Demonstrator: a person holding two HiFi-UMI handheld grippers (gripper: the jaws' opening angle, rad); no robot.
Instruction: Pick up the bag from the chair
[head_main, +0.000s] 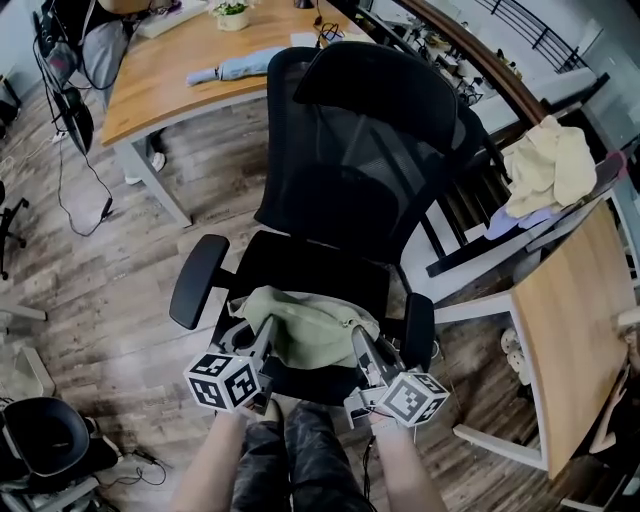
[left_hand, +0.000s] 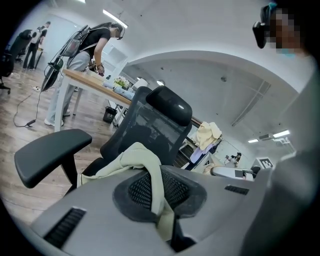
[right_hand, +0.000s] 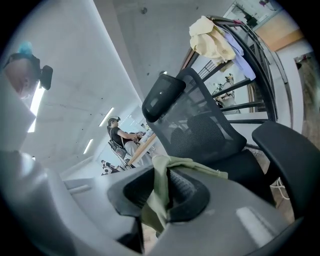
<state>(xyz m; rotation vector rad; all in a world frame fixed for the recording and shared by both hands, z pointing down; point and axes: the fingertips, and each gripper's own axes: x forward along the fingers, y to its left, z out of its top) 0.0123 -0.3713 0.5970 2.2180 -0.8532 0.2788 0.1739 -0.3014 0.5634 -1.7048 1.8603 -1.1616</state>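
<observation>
A pale green cloth bag hangs just above the seat of a black mesh office chair. My left gripper is shut on the bag's left edge, and a strip of the cloth runs between its pads. On the bag's right edge my right gripper is shut too, with folded cloth pinched in its jaws. The bag sags between the two grippers at the seat's front.
The chair's armrests flank the bag. A wooden desk stands behind the chair and another desk to the right. Pale clothes hang over a dark rail. A person works at the far desk.
</observation>
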